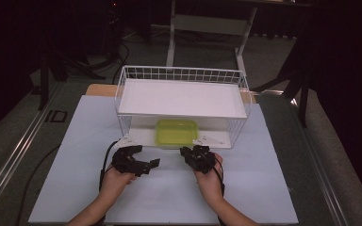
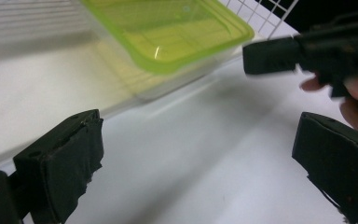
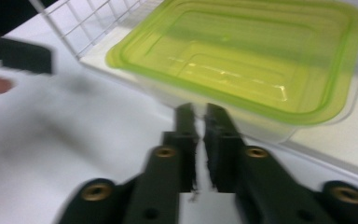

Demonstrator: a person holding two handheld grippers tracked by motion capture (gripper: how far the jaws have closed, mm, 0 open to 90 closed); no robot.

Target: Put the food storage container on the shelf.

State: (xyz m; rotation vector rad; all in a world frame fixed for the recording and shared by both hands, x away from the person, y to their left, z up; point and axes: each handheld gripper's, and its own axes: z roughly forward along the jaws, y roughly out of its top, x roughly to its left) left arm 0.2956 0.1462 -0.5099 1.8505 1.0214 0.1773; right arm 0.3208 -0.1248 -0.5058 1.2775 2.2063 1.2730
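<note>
Nearest, the left gripper (image 1: 147, 164) is held with fingers spread wide and empty; the right gripper (image 3: 196, 122) is pressed closed on nothing. Just beyond, the green-lidded plastic container (image 1: 177, 132) sits under the wire basket's (image 1: 184, 74) shelf. It is judged light, stiff, slippery, best taken by its protruding lid rim. Its contents cannot be made out.

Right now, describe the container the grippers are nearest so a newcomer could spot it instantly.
Find the white wire basket at the table's far middle. Under its white shelf, on the lower level at the open front, sits a shallow rectangular container with a translucent lime-green lid, the one coloured thing there.
</note>
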